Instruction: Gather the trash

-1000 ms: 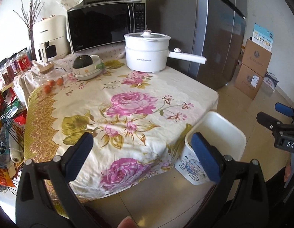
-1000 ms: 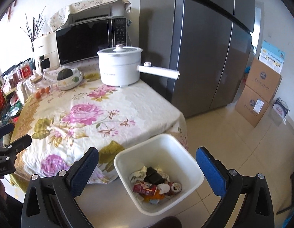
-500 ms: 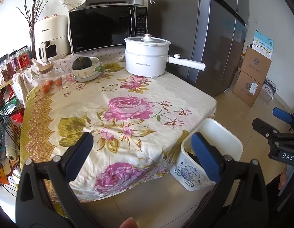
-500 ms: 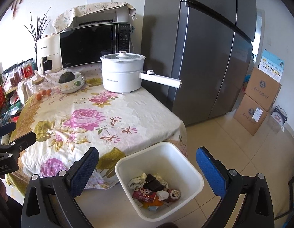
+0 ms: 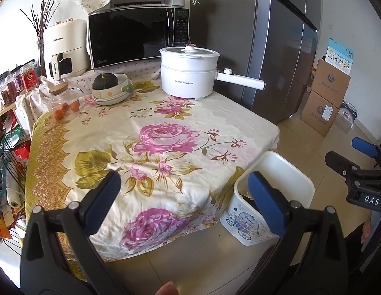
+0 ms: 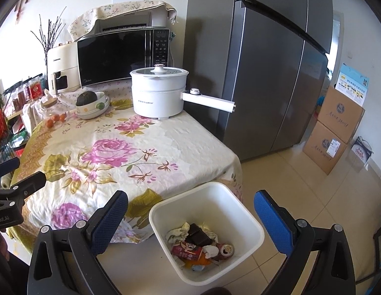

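Both grippers, left gripper (image 5: 182, 191) and right gripper (image 6: 190, 211), hang empty with fingers apart above the white square plastic bin (image 6: 249, 218) of trash (image 6: 200, 245) beside the floral-clothed table (image 6: 116, 152); the job looks finished, so withdraw clear of the rim.

"DAS" on right claw (image 5: 367, 169); "Royalstar" on pot (image 5: 189, 73).

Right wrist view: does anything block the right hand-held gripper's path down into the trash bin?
Nothing visible does. The right hand-held gripper is open and empty above the white trash bin, whose mouth is uncovered, with trash at the bottom.
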`<state>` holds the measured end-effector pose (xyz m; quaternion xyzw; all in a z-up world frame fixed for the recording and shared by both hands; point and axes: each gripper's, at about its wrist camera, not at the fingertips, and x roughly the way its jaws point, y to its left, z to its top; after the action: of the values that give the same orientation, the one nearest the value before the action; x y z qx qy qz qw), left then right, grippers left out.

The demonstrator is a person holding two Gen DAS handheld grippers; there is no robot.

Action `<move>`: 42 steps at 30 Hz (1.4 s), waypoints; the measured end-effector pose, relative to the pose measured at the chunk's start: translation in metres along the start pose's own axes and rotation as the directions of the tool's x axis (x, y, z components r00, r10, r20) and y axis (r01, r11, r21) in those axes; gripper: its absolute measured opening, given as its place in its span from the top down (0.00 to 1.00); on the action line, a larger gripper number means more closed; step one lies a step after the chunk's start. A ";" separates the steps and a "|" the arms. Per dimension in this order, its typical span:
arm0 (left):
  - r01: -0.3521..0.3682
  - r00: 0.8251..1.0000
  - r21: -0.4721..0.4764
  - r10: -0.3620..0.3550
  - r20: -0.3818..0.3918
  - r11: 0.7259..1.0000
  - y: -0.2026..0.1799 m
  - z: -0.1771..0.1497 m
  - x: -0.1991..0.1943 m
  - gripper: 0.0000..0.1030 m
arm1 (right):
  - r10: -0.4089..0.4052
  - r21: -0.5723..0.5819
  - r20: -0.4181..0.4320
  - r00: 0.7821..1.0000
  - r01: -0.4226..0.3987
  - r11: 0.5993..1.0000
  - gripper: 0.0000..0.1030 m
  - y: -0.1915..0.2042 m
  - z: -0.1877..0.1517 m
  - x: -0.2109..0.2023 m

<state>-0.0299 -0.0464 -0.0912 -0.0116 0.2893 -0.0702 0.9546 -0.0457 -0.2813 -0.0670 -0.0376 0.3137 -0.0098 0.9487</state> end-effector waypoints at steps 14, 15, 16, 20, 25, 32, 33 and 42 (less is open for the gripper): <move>0.007 1.000 -0.001 -0.007 -0.008 1.000 -0.001 -0.001 0.001 0.01 | -0.003 0.002 0.009 1.000 0.003 1.000 0.00 -0.002 0.000 0.000; 0.005 1.000 -0.002 -0.005 -0.007 1.000 -0.001 0.000 0.001 0.01 | -0.003 0.001 0.009 1.000 0.003 1.000 0.00 -0.002 0.000 0.000; 0.001 1.000 -0.003 -0.001 -0.007 1.000 0.000 0.000 0.001 0.01 | -0.003 0.001 0.008 1.000 0.003 1.000 0.00 -0.002 0.000 0.000; -0.011 1.000 -0.003 0.011 -0.002 1.000 0.000 0.001 0.000 0.01 | -0.005 -0.005 0.009 1.000 0.005 1.000 0.00 -0.002 0.000 0.000; -0.008 1.000 -0.009 0.008 -0.004 1.000 0.001 0.001 -0.001 0.01 | -0.006 -0.003 0.010 1.000 0.006 1.000 0.00 -0.002 0.000 0.000; 0.000 1.000 -0.007 0.000 -0.002 1.000 0.001 0.001 -0.002 0.01 | -0.006 -0.004 0.008 1.000 0.006 1.000 0.00 -0.003 0.000 0.000; 0.001 1.000 -0.007 -0.001 -0.002 1.000 0.001 0.001 -0.002 0.01 | -0.006 -0.004 0.009 1.000 0.006 1.000 0.00 -0.003 0.000 0.000; 0.026 1.000 -0.009 -0.026 -0.011 1.000 0.002 0.000 0.000 0.01 | -0.006 -0.005 0.006 1.000 0.006 1.000 0.00 -0.002 0.000 0.001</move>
<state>-0.0294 -0.0443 -0.0912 -0.0191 0.2949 -0.0815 0.9519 -0.0454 -0.2838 -0.0676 -0.0412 0.3107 -0.0119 0.9495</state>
